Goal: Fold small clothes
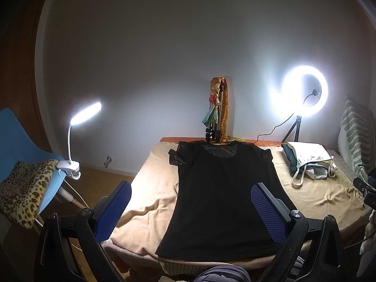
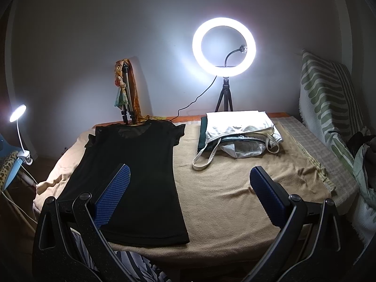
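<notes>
Tan blanket (image 2: 223,188) covers the bed (image 1: 268,142) that serves as the work surface, and on its left part a black t-shirt (image 2: 138,178) lies spread flat, collar toward the wall, hem toward the near edge. Both short sleeves stick out to the sides and no crease crosses the body, so I judge the folding has not begun: sleeves, sides and the final halving all remain.

To the right, well apart from the shirt, a white tote bag (image 2: 242,127) lies on its side on a dark green cloth (image 2: 202,134), handles trailing forward. Its mouth gapes toward the camera and shows pale crumpled fabric inside; what those pieces are I cannot tell.

Left gripper (image 1: 191,208) hangs over the shirt's lower half with its blue-padded fingers (image 1: 112,211) spread wide, gripping nothing. Right gripper (image 2: 189,195) hangs above bare blanket just beside the shirt's right edge, fingers (image 2: 266,196) likewise wide apart and empty.
</notes>
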`<state>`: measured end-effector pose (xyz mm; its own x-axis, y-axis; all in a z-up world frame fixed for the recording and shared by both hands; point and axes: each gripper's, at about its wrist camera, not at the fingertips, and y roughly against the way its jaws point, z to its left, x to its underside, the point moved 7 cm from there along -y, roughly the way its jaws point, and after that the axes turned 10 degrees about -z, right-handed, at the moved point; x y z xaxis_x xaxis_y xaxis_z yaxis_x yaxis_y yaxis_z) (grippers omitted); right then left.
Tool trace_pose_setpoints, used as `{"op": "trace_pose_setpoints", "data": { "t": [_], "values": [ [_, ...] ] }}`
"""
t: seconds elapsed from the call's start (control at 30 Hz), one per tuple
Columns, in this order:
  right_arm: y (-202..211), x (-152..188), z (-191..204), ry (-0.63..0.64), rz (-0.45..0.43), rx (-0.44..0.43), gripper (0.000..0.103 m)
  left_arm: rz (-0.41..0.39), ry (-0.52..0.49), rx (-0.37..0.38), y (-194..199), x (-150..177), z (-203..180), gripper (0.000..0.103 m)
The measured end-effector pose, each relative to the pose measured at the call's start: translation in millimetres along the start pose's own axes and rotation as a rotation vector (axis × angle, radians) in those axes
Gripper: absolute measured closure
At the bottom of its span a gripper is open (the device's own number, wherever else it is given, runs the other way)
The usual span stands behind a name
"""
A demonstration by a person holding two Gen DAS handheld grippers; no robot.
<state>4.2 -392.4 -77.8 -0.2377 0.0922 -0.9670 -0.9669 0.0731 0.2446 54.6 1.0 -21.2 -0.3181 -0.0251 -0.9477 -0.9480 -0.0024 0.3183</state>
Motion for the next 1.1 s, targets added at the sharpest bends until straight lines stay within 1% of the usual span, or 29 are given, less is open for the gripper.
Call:
{"op": "trace_pose_setpoints", "data": {
  "t": [0.67, 0.8, 1.1],
  "values": [
    [0.4, -0.7, -0.9, -0.004, 0.002, -0.002, 0.000, -0.006, -0.006, -0.004, -1.0, -1.8, -4.6, 0.000],
    [-0.7, 1.7, 5.6, -0.003, 0.006, -0.004, 0.000, -0.011, -0.008, -0.002, -0.2, -2.4, -5.7, 0.000],
    [-0.8, 2.2, 0.9, -0.004, 0.004, -0.007, 0.000, -0.012, -0.008, 0.000, 0.1, -1.5, -5.7, 0.000]
  ]
}}
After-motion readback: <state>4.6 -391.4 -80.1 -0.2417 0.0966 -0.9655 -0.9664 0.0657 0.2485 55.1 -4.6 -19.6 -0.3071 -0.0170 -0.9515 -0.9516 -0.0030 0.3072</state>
